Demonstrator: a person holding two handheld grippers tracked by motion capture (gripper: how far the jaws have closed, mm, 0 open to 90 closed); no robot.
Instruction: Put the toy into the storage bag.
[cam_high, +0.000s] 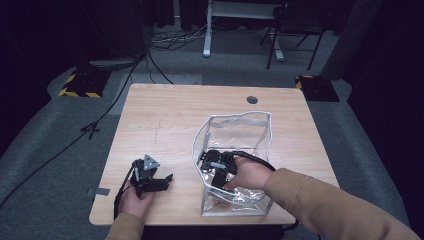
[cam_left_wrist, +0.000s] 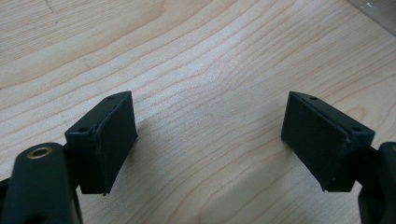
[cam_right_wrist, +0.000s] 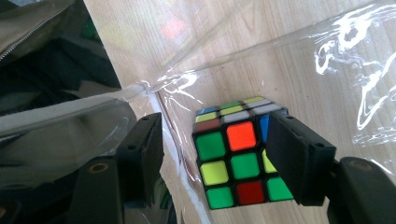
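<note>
Clear plastic, edged with a pale zip band, is making up the box-shaped pouch (cam_high: 235, 160) that is standing open-topped at the lower centre-right of the high view, on the light wooden desk (cam_high: 165, 125). The right hand (cam_high: 250, 175) is reaching down into it from the lower right, its tan sleeve (cam_high: 320, 200) trailing out over the pouch's near edge, and the right claw (cam_high: 212, 162) is sitting inside the pouch walls.

In the right gripper view a colour cube (cam_right_wrist: 236, 158) is lying at the bottom of the pouch, on the clear film over the wood, low in the centre of the frame. It is showing green, orange, yellow and red squares on its near face. The right claw (cam_right_wrist: 219, 163) is standing open around it: one jaw is pressing or nearly pressing the cube's right side, the other is standing clear at the left with a crease of film between. It is not clamping the cube.

At the lower left of the high view the left hand (cam_high: 135, 200) is resting the left claw (cam_high: 167, 180) on the bare desk, well apart from the pouch. In the left gripper view that left claw (cam_left_wrist: 210, 140) is gaping wide over plain wood grain, holding nothing.
</note>
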